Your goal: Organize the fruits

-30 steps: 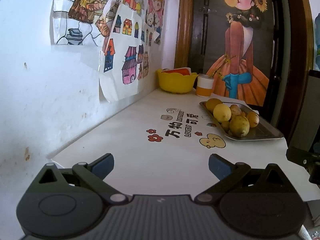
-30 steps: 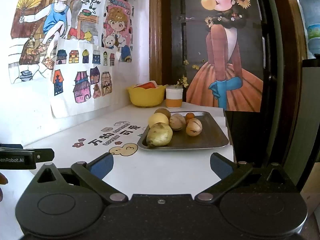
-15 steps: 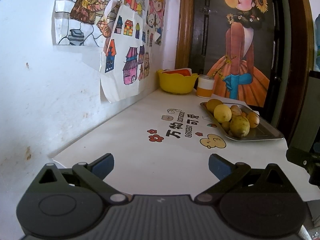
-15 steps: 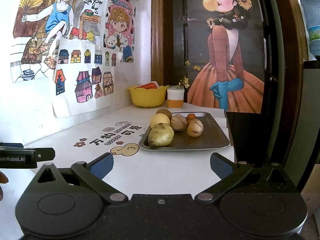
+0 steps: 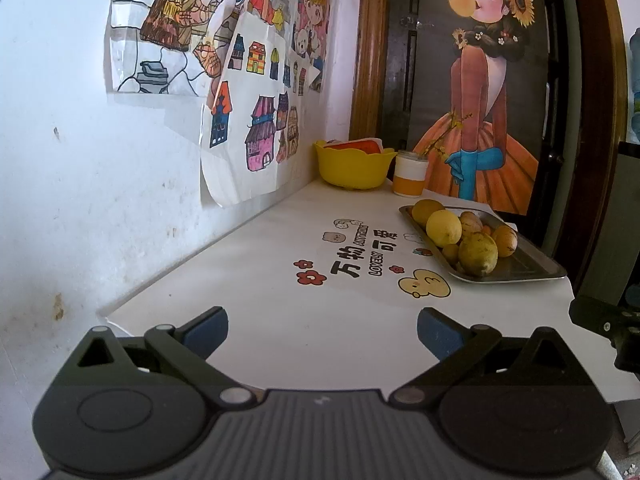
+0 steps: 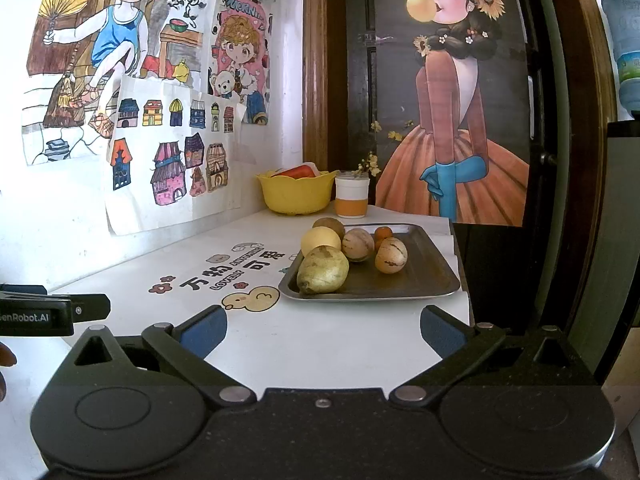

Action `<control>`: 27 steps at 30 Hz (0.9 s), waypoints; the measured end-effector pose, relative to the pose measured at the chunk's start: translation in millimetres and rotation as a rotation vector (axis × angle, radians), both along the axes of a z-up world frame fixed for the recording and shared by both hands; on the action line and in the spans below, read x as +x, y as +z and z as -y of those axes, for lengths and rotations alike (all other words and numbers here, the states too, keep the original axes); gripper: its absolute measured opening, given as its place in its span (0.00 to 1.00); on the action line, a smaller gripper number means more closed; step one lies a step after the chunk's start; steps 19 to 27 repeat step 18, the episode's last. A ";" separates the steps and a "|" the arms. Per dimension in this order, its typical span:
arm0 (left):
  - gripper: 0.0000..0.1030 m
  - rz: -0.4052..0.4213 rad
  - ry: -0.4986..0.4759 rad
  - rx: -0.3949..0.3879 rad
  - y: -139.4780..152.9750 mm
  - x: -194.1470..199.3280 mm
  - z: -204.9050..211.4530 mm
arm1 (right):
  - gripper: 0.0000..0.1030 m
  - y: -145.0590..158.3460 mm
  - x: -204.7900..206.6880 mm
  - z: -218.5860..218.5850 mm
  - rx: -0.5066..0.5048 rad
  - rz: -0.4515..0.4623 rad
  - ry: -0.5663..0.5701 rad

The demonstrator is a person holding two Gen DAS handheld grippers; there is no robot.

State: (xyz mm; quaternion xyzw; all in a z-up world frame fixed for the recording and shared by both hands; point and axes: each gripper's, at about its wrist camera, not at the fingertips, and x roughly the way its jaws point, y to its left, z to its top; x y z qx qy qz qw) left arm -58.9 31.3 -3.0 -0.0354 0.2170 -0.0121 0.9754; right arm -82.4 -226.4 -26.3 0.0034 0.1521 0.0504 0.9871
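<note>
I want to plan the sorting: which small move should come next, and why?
Probably move the right gripper forward to the greenish fruit at the near end of the metal tray. Both grippers are open and empty, and this fruit lies nearest, straight ahead.

White table (image 5: 280, 320) with cartoon stickers (image 6: 240, 268) runs along a wall hung with coloured children's drawings (image 6: 172, 160). At the far end, a white-and-orange cup (image 6: 351, 199) stands near a poster of a girl blowing a bubble (image 6: 452, 120).
</note>
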 end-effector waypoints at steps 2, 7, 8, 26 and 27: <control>0.99 0.000 -0.002 0.000 0.9 -0.4 -0.3 | 0.99 0.0 -0.1 -0.3 0.000 0.000 -0.001; 0.99 -0.006 -0.003 -0.008 3.0 -0.5 -0.5 | 0.99 -0.1 -0.2 -0.4 0.000 -0.003 -0.001; 0.99 -0.010 0.006 -0.006 3.5 -0.3 -0.4 | 0.99 -0.1 0.0 -0.2 0.000 -0.002 0.000; 0.99 0.004 -0.001 -0.009 4.5 -3.0 1.7 | 0.99 -2.4 -0.4 -1.5 -0.007 -0.006 0.013; 0.99 0.004 -0.001 -0.009 4.5 -3.0 1.7 | 0.99 -2.4 -0.4 -1.5 -0.007 -0.006 0.013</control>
